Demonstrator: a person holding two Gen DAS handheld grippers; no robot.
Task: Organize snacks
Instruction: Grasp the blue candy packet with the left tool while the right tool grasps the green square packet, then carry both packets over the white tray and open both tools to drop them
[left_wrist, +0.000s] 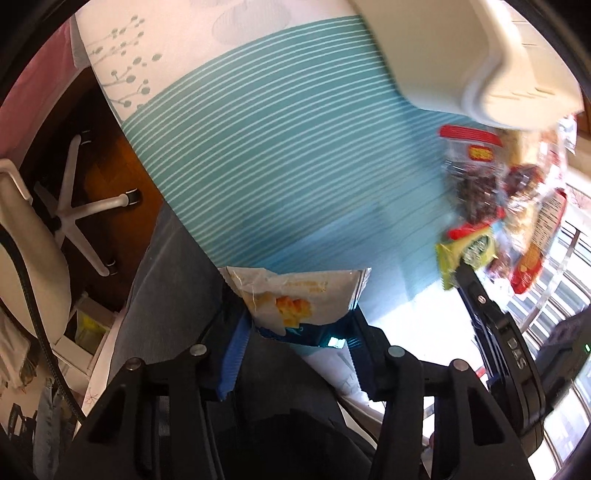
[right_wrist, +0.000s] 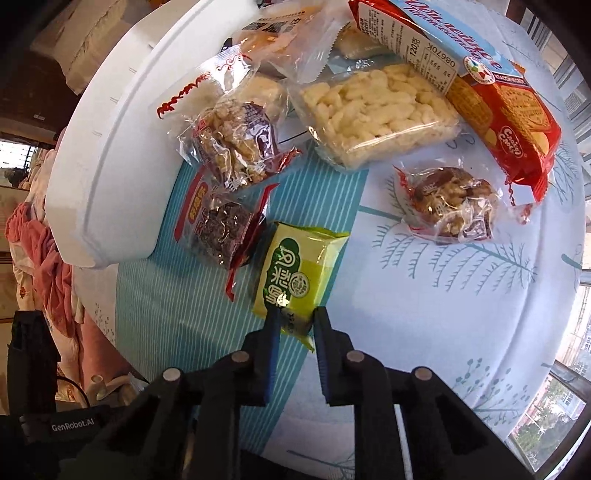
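Note:
My left gripper (left_wrist: 299, 319) is shut on a white snack packet (left_wrist: 291, 295) with a yellow picture and a blue lower end, held up above the teal striped tablecloth (left_wrist: 277, 147). My right gripper (right_wrist: 297, 319) points down at the table. Its blue pads pinch the near end of a green-yellow packet (right_wrist: 299, 269), which lies flat on the cloth. That green packet (left_wrist: 465, 254) also shows at the right of the left wrist view. A white basket (right_wrist: 110, 147) stands left of the snack pile, and its rim (left_wrist: 480, 55) fills the top right of the left wrist view.
Loose snacks lie beyond the green packet: a dark seed bar (right_wrist: 221, 229), a nut brittle packet (right_wrist: 236, 144), a puffed rice bar (right_wrist: 373, 110), a red biscuit pack (right_wrist: 498, 107) and a nut cluster packet (right_wrist: 450, 199). An office chair base (left_wrist: 81, 206) stands on the floor past the table's left edge.

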